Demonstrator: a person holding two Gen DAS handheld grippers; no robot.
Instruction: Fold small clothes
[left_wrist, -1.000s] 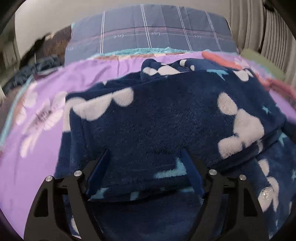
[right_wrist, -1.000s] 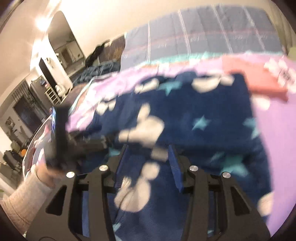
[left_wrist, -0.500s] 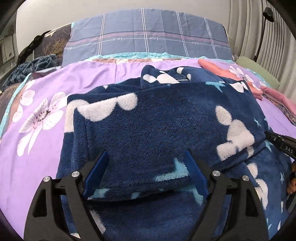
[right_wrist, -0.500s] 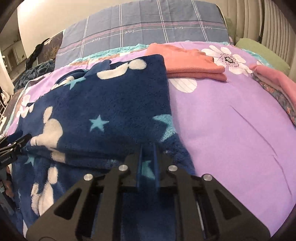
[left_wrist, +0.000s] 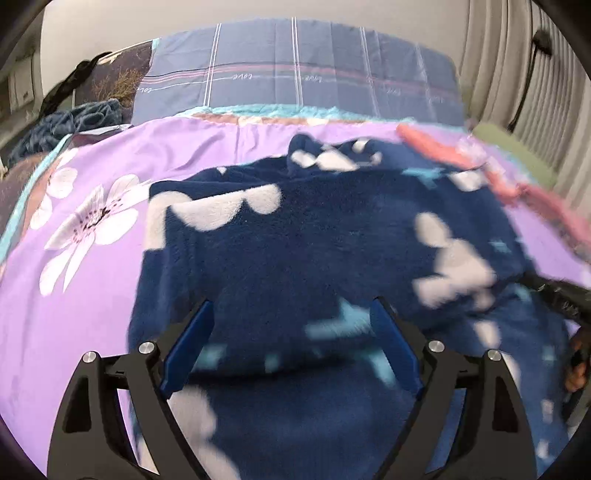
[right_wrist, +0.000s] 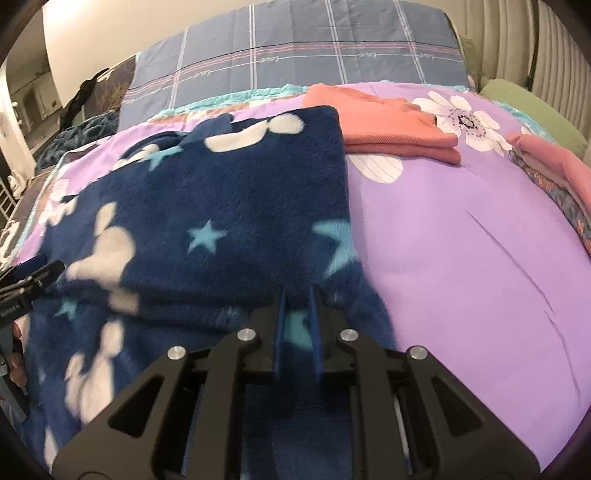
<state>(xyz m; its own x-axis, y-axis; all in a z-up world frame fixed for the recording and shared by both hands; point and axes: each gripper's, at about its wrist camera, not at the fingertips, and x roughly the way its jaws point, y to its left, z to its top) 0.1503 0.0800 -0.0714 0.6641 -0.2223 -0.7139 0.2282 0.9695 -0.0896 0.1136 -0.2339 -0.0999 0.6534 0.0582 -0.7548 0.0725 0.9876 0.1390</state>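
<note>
Half a second earlier our right gripper (right_wrist: 296, 295) had already pinched the near edge of the navy fleece garment with white and teal shapes (right_wrist: 221, 206), folded on the purple floral bedspread (right_wrist: 461, 240); it held. Our left gripper (left_wrist: 291, 325) stayed spread, so the next fold seemed ready.

The fleece garment (right_wrist: 229, 206) is thick, fuzzy cloth, matt and deep-piled. Under it the bedsheet (right_wrist: 461, 266) is smooth woven cloth with a faint sheen (a few fine creases). Just right of the fleece, the folded top (right_wrist: 388, 125) looks a finely ribbed knit. The right gripper (right_wrist: 297, 295) is matt black plastic with shiny metal screws.
</note>
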